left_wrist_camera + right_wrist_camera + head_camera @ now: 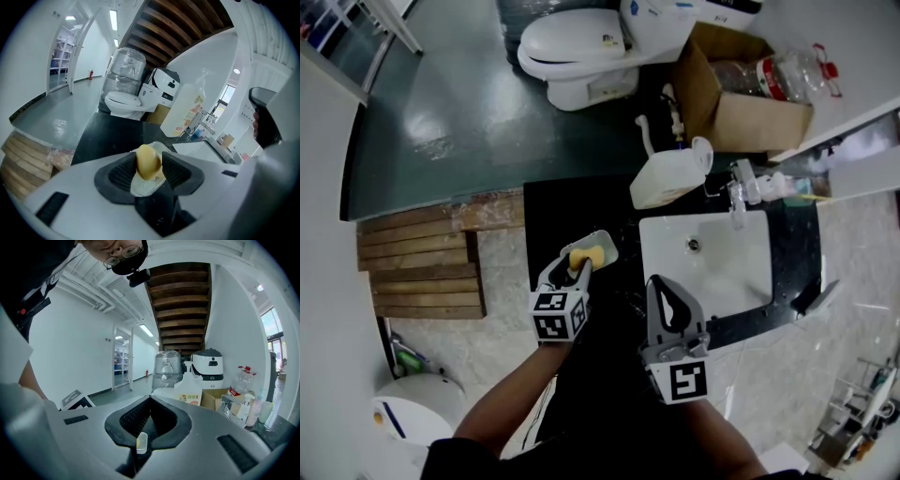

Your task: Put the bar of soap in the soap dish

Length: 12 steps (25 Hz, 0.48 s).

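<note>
The yellow bar of soap [585, 258] stands on edge between the jaws of my left gripper [578, 266], and both pads press its sides. In the left gripper view the soap [148, 161] hangs just over the translucent white soap dish [160, 148], which lies on the black counter [546, 217]. In the head view the soap dish [602, 242] sits left of the sink, partly hidden by the soap and the jaws. My right gripper [660, 285] hovers over the counter's front edge, near the basin, with its jaws together [150, 400] and nothing held.
A white sink basin [727, 272] with a tap [739, 192] fills the counter's right half. A white detergent jug [667, 178] stands behind it. Beyond are a cardboard box [741, 111] with a water bottle [778, 75], a toilet [577, 47], and wooden planks [422, 272] at left.
</note>
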{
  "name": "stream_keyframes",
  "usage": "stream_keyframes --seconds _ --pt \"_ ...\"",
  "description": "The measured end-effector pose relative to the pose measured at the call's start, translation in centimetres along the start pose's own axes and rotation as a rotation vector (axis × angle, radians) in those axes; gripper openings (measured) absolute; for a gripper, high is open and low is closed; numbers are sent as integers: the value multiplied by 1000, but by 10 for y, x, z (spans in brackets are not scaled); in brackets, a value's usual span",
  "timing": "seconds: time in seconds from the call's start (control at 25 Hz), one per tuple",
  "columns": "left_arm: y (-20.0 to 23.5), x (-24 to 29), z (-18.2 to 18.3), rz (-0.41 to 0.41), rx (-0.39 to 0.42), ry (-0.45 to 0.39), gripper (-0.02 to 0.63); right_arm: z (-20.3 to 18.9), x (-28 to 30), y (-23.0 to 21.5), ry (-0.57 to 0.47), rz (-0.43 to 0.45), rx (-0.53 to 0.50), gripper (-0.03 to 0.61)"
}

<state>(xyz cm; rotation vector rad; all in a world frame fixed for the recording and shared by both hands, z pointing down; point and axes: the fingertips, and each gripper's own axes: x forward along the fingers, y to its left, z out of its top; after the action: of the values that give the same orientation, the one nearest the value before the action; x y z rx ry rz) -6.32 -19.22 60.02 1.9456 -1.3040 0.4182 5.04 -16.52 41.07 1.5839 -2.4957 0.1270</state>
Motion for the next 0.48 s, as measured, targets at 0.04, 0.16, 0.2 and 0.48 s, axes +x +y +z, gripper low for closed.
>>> stream_keyframes --seconds 0.04,0.16,0.2,0.48 --pt "-1 0 -1 -2 -5 4 160 1 0 0 -2 0 -3 7" --pt "-1 1 -6 -7 -21 12 160 1 -1 2 6 2 -26 6" --pt "0 1 -7 -8 -27 12 160 1 -2 3 9 3 -34 7" --pt "-3 5 -9 -19 -29 12 160 -1 -6 0 22 -1 -46 6"
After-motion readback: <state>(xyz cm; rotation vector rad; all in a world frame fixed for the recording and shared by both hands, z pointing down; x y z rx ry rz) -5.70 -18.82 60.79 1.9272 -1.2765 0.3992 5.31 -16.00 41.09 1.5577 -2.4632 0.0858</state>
